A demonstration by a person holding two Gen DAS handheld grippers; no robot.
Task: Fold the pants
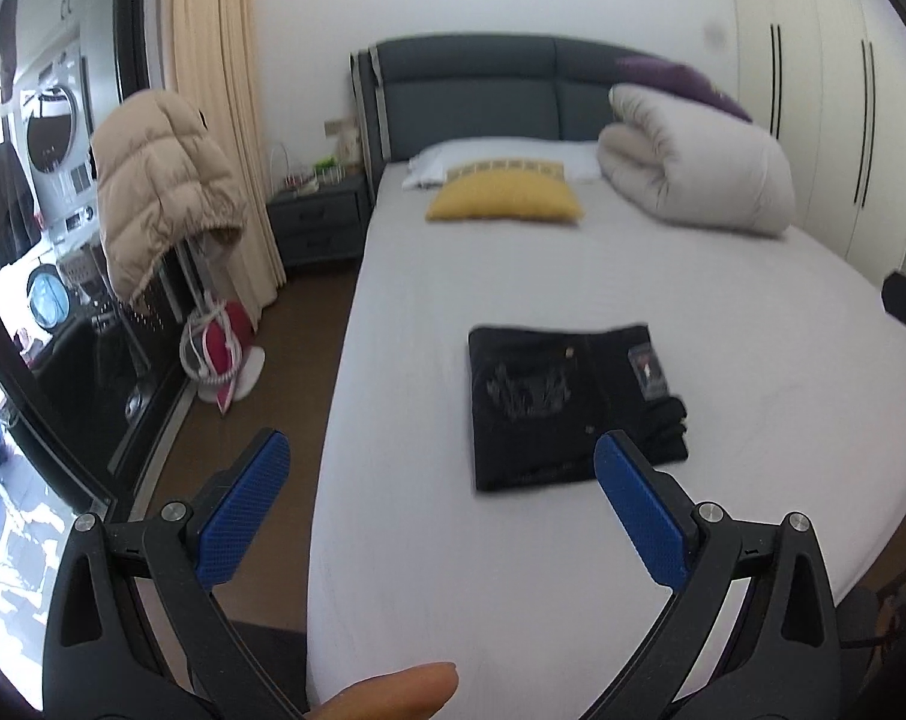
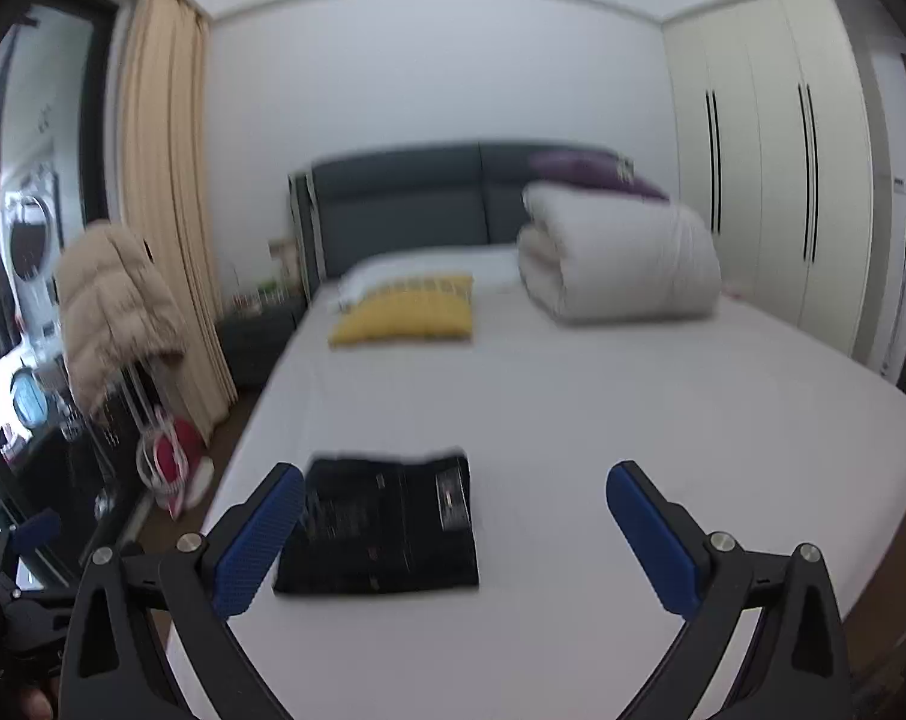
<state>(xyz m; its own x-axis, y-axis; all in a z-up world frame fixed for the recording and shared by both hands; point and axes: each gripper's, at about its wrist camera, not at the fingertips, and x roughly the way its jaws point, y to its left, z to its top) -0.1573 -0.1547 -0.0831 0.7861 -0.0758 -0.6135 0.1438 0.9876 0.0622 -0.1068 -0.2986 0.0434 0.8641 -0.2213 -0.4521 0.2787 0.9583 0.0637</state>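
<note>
The black pants (image 1: 573,405) lie folded into a compact rectangle on the bed (image 1: 723,312), toward its foot edge and nearer the left side than the right. The left gripper (image 1: 441,465) hangs above the foot of the bed with its blue pads spread wide, holding nothing. The right gripper (image 2: 456,495) is likewise spread and empty, with the pants just beyond its left pad.

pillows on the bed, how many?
2 clearly. A yellow pillow lies near the head of the bed, partly overlapping a white pillow behind it. The purple item atop the rolled duvet may be another; too blurred to tell.
</note>
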